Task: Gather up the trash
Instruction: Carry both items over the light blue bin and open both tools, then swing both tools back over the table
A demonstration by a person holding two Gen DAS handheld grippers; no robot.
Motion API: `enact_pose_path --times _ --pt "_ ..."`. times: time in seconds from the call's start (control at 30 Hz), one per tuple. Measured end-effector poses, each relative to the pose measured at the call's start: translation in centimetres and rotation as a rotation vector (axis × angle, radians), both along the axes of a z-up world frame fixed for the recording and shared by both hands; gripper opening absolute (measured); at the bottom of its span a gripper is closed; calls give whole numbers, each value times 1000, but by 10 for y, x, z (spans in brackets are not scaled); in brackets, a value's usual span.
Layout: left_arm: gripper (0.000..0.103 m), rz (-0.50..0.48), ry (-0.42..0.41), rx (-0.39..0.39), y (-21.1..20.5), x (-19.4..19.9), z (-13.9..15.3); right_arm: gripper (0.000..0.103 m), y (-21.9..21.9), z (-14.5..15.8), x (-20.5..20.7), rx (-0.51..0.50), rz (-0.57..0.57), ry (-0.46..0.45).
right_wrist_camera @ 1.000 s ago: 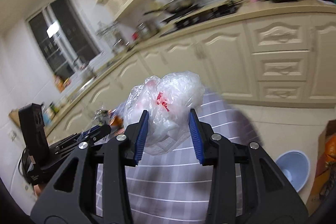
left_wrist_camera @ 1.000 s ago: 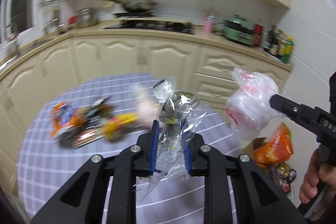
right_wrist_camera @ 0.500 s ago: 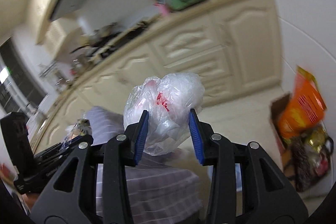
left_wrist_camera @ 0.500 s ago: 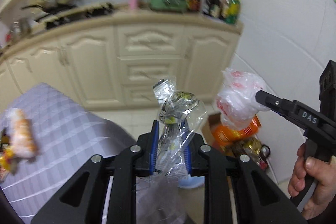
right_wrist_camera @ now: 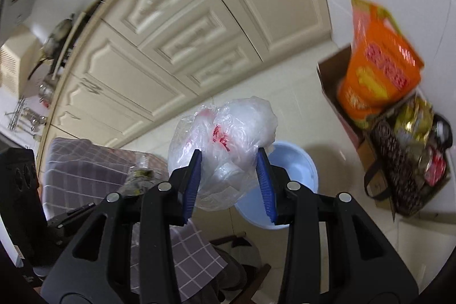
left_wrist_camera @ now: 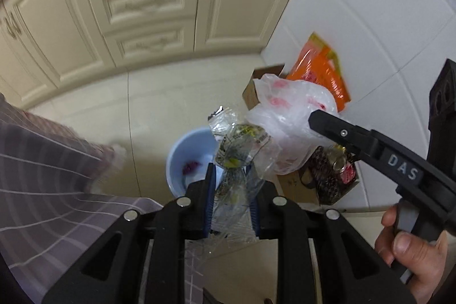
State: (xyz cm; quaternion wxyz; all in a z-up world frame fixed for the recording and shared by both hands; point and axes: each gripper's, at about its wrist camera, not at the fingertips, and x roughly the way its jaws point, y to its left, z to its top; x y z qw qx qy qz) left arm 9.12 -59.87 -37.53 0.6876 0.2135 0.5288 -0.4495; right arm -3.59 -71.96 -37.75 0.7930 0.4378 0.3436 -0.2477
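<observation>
- Cream kitchen cabinets [left_wrist_camera: 136, 4] with carved drawer fronts run along the back, above a pale tiled floor [left_wrist_camera: 159, 99] and beside a white tiled wall [left_wrist_camera: 370, 19]
- A table under a grey checked cloth [left_wrist_camera: 42, 175] fills the lower left of the left wrist view
- A cardboard box [right_wrist_camera: 330, 76] stands against the wall, holding an orange packet [right_wrist_camera: 379, 67] and darker wrappers
- A light blue bin [left_wrist_camera: 185, 155] sits on the floor near the table edge, with something dark red inside
- The right gripper [right_wrist_camera: 229, 184] pinches a crumpled white plastic bag [right_wrist_camera: 225, 138] with red print between its 2 blue pads, held above the bin
- The left gripper [left_wrist_camera: 230, 195] has its jaws pressed on a clear crinkled wrapper [left_wrist_camera: 236, 144], also above the bin, just beside the bag
</observation>
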Motion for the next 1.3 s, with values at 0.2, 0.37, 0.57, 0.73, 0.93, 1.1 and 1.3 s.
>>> enact_pose_path --times 0.2,0.37,0.57,0.73,0.93,1.1,1.3 --pt "59 21 98 27 -14 13 -36 40 -17 -42 8 118 -21 19" --pt "81 52 49 29 -13 21 -32 65 -22 -59 10 191 -36 -3" --pt "88 105 -50 5 -2 24 -8 97 -15 -56 7 165 -46 20" --pt "90 116 -120 -23 9 15 15 97 -9 -46 3 132 -57 37" --pt "91 134 -162 -74 28 7 47 97 1 -18 3 75 -52 27" --pt "91 155 -211 -132 53 1 82 97 15 17 9 17 -32 -5" --pt "92 185 -276 -206 90 -2 127 97 41 73 19 -76 -3 -76"
